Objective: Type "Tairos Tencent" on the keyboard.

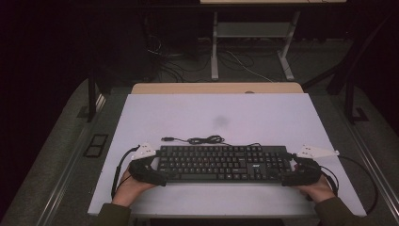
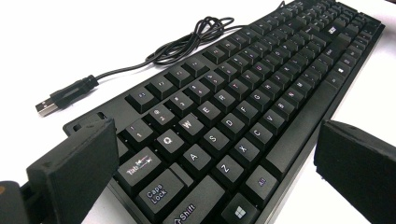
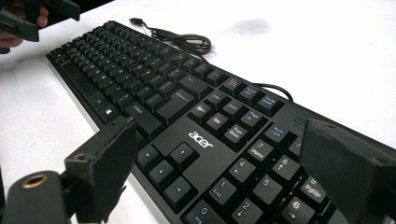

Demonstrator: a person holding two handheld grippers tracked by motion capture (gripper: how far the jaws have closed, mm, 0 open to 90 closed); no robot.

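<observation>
High view: a black keyboard (image 1: 221, 163) lies near the front edge of a white table (image 1: 263, 117), left gripper (image 1: 149, 168) and right gripper (image 1: 295, 170) straddling its ends, jaws wide and apparently not yet clamping; lifting seems still ahead, cable (image 1: 202, 140) loose behind.

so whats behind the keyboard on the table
Behind the keyboard lies its coiled black cable with the USB plug loose on the white table. Where the cable joins the keyboard is hidden.
</observation>
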